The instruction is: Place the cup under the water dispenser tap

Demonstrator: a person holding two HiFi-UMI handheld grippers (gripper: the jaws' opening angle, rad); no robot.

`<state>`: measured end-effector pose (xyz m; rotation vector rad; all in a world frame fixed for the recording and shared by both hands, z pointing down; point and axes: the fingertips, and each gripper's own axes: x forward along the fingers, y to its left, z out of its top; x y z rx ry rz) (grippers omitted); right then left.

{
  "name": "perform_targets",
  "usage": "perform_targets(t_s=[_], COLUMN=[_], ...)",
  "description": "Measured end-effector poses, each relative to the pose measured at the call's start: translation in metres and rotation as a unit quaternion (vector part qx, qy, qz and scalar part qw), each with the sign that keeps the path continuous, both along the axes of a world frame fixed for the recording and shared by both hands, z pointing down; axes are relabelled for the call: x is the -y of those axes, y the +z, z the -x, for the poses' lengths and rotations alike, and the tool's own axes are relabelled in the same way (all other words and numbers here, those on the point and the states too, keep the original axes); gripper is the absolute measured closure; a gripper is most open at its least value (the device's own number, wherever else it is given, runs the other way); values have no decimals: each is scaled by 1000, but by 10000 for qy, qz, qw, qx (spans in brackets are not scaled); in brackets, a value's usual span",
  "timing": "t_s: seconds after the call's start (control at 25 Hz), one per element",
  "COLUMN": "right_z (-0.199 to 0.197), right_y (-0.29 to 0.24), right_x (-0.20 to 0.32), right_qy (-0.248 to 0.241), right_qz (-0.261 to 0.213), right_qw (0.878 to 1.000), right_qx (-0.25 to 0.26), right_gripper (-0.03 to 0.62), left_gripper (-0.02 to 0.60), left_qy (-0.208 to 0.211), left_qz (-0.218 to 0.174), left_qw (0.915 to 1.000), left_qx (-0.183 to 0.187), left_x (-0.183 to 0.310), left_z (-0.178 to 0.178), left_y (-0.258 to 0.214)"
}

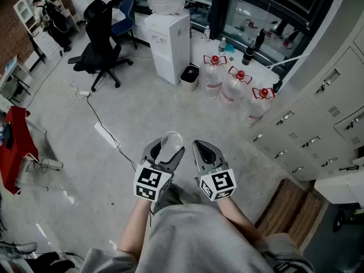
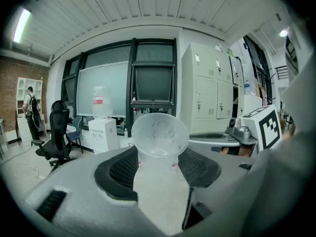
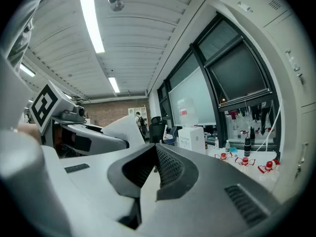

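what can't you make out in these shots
- Tap on the dispenser: too small to find in any of the three views.
- Base of the cup: hidden between the pads of the left gripper in its own view, and behind that gripper in the head view.
- Lockers: cut off by the head view's right edge.
- Labels on the bottles: too small to read in the head view.
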<state>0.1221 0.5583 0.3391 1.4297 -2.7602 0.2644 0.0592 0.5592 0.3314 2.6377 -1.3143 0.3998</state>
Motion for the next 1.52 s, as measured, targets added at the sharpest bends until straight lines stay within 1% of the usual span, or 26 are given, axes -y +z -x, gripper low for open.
perform_targets(t_s=[0.2, 0.36, 0.48, 0.68, 0.84, 0.96, 1.12, 1.28, 1.4, 1.52], right_z=[17, 43, 68, 114, 152, 172, 185, 191, 193, 196], right_y=[2, 3, 2, -3, -4, 0, 4, 11, 16, 19], right_x=[17, 46, 69, 106, 125, 137, 154, 173, 197, 229], right_qy=[-1, -29, -10, 137, 117, 105, 102, 131, 162, 179], right_qz=[-9, 4, 88, 100, 87, 125, 209, 276, 288, 296], right_qw=[10000, 10000, 9999, 9998, 9999, 9999, 9997, 9995, 9994, 9994], right_qx=[-3, 16, 86, 122, 46, -24, -101, -106, -85, -15], right_gripper=[585, 585, 585, 583, 583, 583, 583, 583, 583, 583], left_gripper=[324, 324, 324, 324, 324, 324, 324, 324, 324, 324], left_qy=[41, 74, 104, 213, 158, 108, 121, 86, 118, 126], left_qz=[11, -58, -21, 11, 83, 137, 221, 273, 339, 306], left_qw=[10000, 10000, 9999, 9998, 9998, 9998, 9995, 9992, 9991, 9993], left_qx=[8, 16, 12, 23, -60, -123, -198, -264, -239, -175], left_x=[13, 36, 54, 86, 106, 120, 136, 156, 177, 207], left_z=[19, 43, 70, 118, 159, 179, 193, 198, 201, 205], left_y=[6, 4, 3, 1, 4, 9, 14, 17, 22, 25])
